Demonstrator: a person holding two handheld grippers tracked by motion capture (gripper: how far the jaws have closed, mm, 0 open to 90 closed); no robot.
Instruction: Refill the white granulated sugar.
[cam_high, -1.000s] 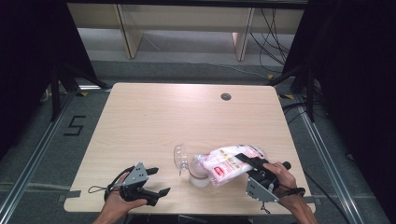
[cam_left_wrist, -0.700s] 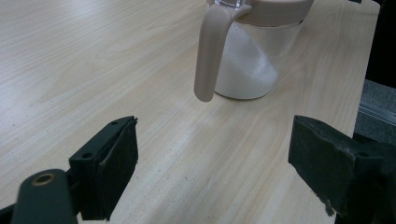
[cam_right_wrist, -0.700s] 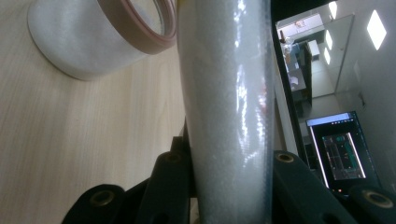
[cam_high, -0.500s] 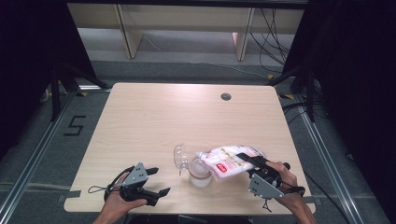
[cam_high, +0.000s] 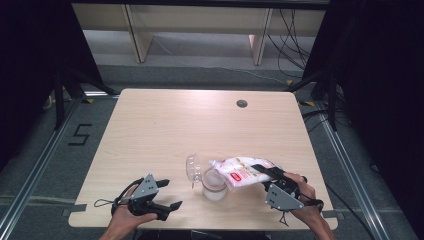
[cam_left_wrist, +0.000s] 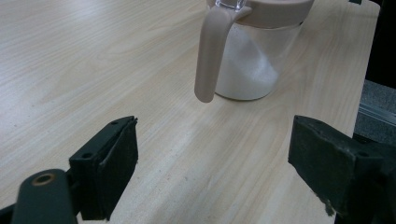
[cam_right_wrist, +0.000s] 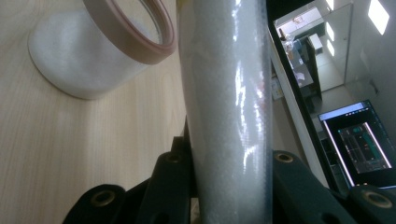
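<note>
Little has shifted since the earlier frame: the bag (cam_high: 243, 171) has crept slightly towards the jar (cam_high: 214, 184). It lies tilted near the tabletop's (cam_high: 170, 130) near edge, long axis running along that edge, its far end pointing left over the jar's mouth. Right tongs (cam_high: 261, 169) grip its right end. The jar's lid (cam_high: 191, 169) is flipped open. Left tongs (cam_high: 170, 194) gape empty near the near left corner.

My jaws press on the clear bag (cam_right_wrist: 229, 112) of white grains; the jar (cam_right_wrist: 88, 56) stands just beside it.
</note>
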